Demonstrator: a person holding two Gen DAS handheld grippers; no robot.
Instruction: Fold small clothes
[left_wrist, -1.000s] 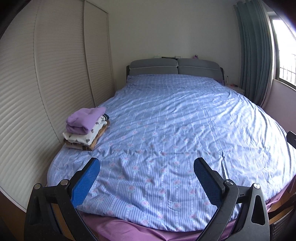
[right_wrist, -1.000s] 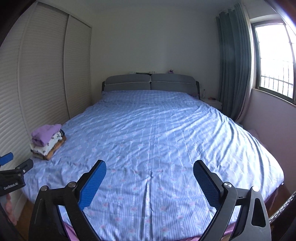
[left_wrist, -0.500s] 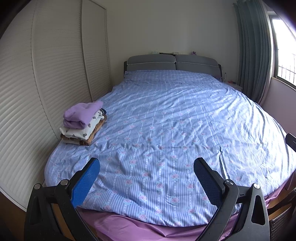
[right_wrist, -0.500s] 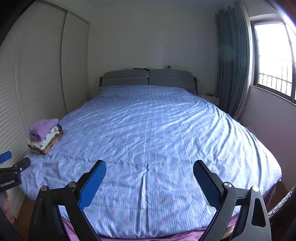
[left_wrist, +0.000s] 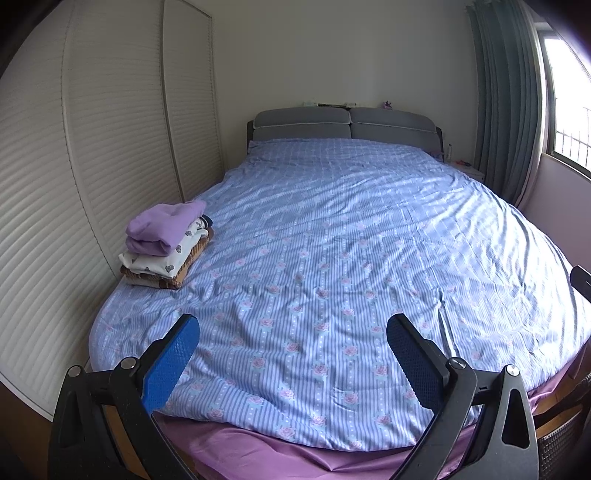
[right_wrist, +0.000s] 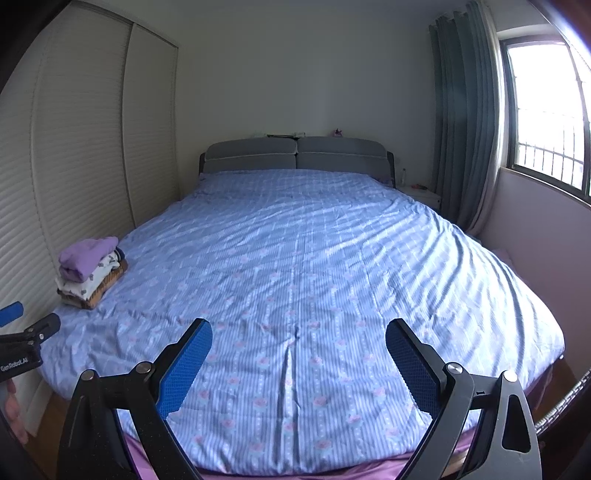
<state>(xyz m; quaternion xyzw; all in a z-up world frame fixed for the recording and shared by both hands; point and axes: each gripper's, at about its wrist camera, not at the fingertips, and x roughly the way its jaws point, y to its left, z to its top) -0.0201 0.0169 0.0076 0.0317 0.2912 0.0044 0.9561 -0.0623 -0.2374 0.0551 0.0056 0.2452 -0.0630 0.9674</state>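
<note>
Sitting on the left edge of the bed, close to the louvred wardrobe doors (left_wrist: 110, 155), is the stack of folded clothes (left_wrist: 168, 243): a lilac top (left_wrist: 162, 227) uppermost, a white printed piece (left_wrist: 159, 260) under it, and a brown patterned one (left_wrist: 173, 277) at the bottom. From my right camera the same stack lies far over to the left, near the foot corner of the bed. The pile rests on a blue striped duvet (left_wrist: 332, 258) with small pink flowers, rumpled in shallow creases, and a purple sheet (left_wrist: 258, 450) shows under its near hem. My left gripper (left_wrist: 291, 365) hangs above the foot of the bed with its blue pads spread wide and nothing between them. My right gripper (right_wrist: 299, 365) is likewise spread apart and holds nothing, well clear of the stack. Beyond the duvet stand the grey padded headboard (right_wrist: 295, 155), a white wall, dark green curtains (right_wrist: 461, 129) and a barred window (right_wrist: 546, 110) on the right.
</note>
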